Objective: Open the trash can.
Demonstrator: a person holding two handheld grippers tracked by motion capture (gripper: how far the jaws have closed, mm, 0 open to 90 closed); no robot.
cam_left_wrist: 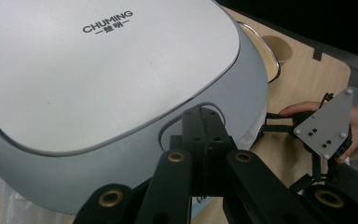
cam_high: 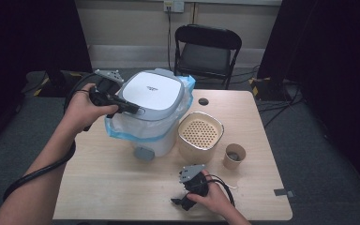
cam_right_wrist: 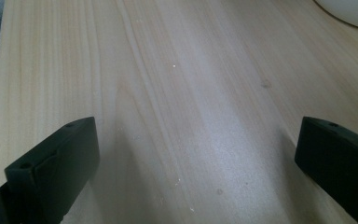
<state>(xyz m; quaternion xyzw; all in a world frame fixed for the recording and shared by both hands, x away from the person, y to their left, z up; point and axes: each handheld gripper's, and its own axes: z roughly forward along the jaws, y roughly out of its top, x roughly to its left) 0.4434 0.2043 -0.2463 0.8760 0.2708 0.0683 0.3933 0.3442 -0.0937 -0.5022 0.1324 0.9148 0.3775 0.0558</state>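
Note:
A white waste bin (cam_high: 161, 140) with a grey-rimmed lid (cam_high: 152, 91) stands mid-table, lined with a clear bag (cam_high: 122, 126) that has a blue edge. My left gripper (cam_high: 133, 108) is shut, jaws pressed together, tips resting on the oval recess at the lid's front rim (cam_left_wrist: 168, 135); in the left gripper view the gripper (cam_left_wrist: 204, 126) has nothing between its jaws. Low on the table near the front edge, my right gripper (cam_high: 178, 201) lies open. In the right gripper view the gripper (cam_right_wrist: 198, 149) frames bare wood between its spread jaws.
A beige container (cam_high: 200, 133) with a perforated insert sits right of the bin, a paper cup (cam_high: 234, 155) beside it. A black chair (cam_high: 207, 51) stands beyond the table's far edge. A pale rounded object (cam_right_wrist: 349, 11) edges the right gripper view's top right corner.

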